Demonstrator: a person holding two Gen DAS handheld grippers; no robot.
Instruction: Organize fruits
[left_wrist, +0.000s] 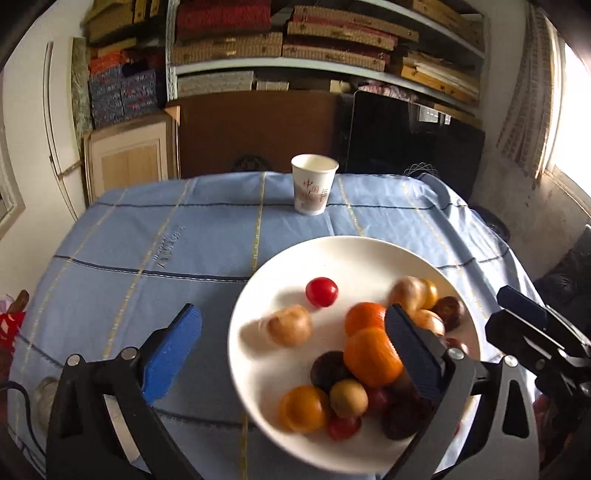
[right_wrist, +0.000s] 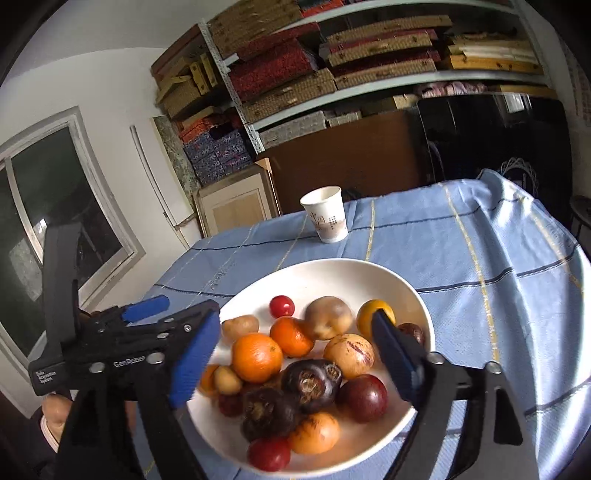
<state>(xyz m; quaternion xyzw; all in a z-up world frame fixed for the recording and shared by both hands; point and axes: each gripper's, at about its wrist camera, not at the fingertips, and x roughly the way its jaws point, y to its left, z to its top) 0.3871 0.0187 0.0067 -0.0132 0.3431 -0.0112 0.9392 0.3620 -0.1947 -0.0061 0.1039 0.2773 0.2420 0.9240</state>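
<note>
Two grippers hang with their jaws spread wide above a table draped in a pale blue cloth (left_wrist: 147, 236) crossed by dark and yellowish lines. Neither one holds anything. No earlier view is at hand, so only this wide stance can be told. The left gripper (left_wrist: 295, 350) has one blue finger over bare cloth and the other over the white plate (left_wrist: 332, 251); the right gripper (right_wrist: 295, 350) straddles the plate's near half, its fingers above the fruit and not pressing on any.

The fruit sits piled on that plate: oranges (right_wrist: 257, 356), a red cherry tomato (left_wrist: 321, 291) lying alone toward the far side, dark purple round fruits (right_wrist: 312, 384), and pale tan ones (right_wrist: 328, 317). Most of it crowds the near and right part of the plate, leaving white surface open at the far rim.

Beyond the plate a paper cup (left_wrist: 314, 184) stands upright, well apart from it, near the table's far edge. The cloth to the left of the plate lies bare and offers wide free space; on the right the cloth drops away close beside the plate's rim.

Behind the table stand a brown panel, a dark screen (left_wrist: 413, 144), and metal shelves (right_wrist: 332, 85) stacked with flat woven boxes. A window glares at the right.
</note>
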